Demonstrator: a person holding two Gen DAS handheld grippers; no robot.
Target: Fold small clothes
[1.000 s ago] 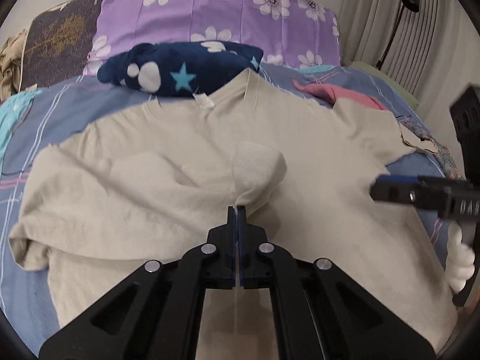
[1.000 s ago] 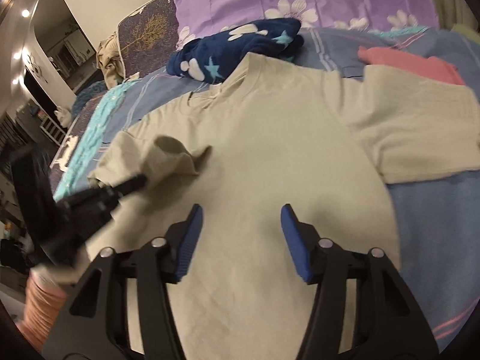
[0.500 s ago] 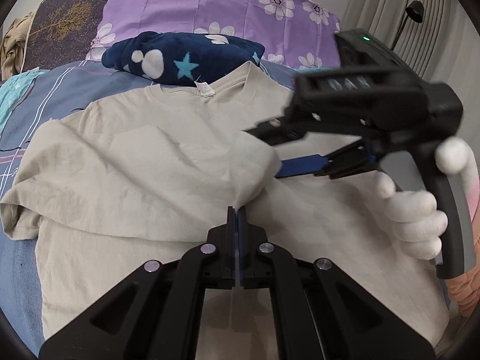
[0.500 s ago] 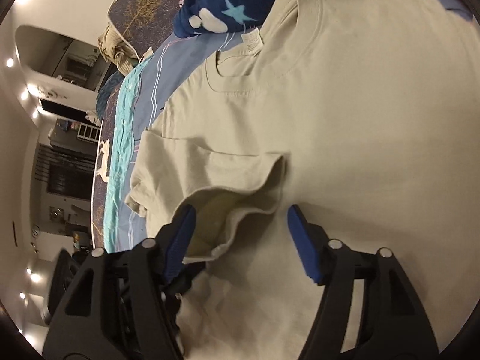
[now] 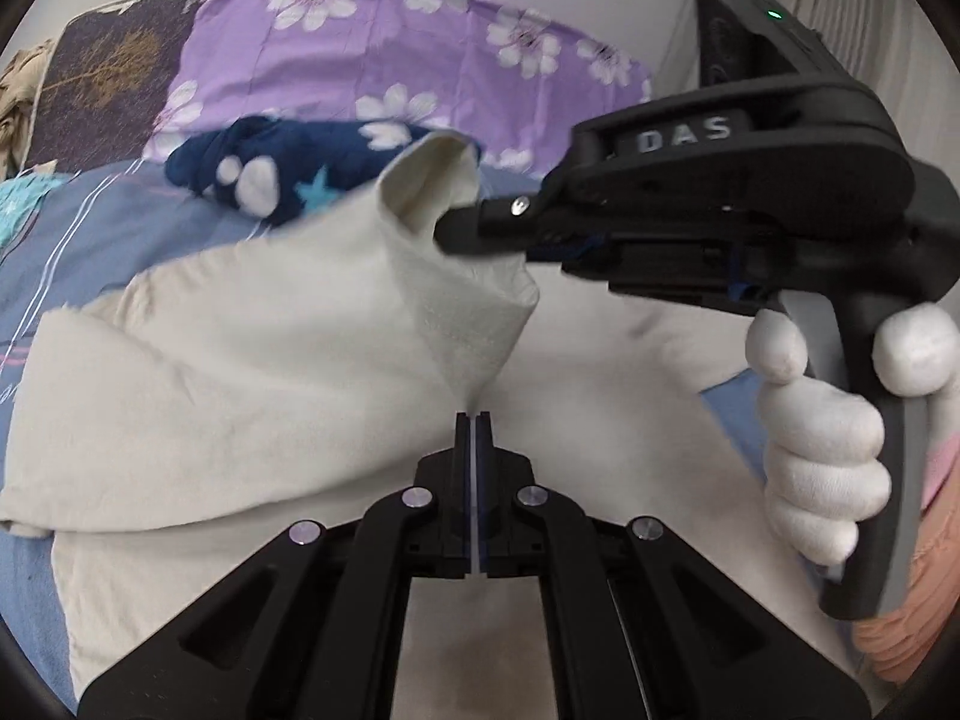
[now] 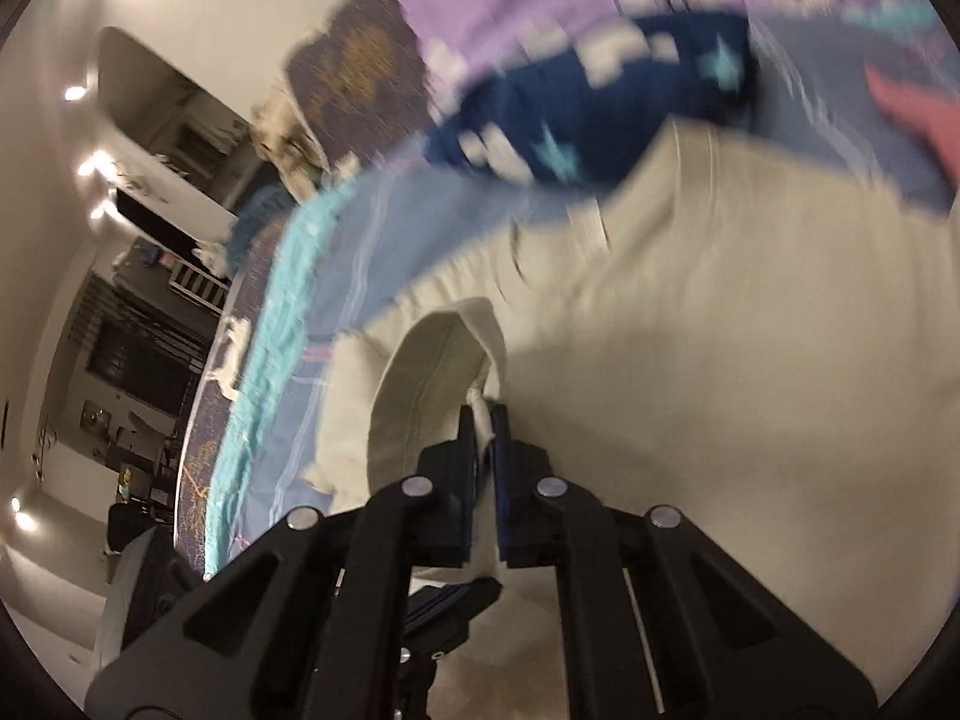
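Note:
A beige T-shirt (image 5: 240,360) lies spread on the bed, with one sleeve lifted off it. My left gripper (image 5: 474,420) is shut on a fold of the shirt, and the cloth rises taut from its tips. In the left wrist view my right gripper (image 5: 447,228) reaches in from the right, held by a white-gloved hand (image 5: 816,456), and pinches the raised sleeve. In the right wrist view the right gripper (image 6: 483,414) is shut on the sleeve hem (image 6: 420,372), which curls in a loop above the blue pads. The shirt's body (image 6: 720,360) stretches off to the right.
A navy blanket with stars and paw prints (image 5: 288,180) lies just beyond the shirt's collar, before a purple flowered pillow (image 5: 390,54). The blue striped bedsheet (image 5: 90,228) shows at the left. A pink garment (image 6: 918,114) lies at the far right. The room beyond the bed's left edge is dim.
My right gripper swung across from the shirt's right side to the raised sleeve, closed on its hem and lifted it. The left gripper rose a little, still gripping the cloth.

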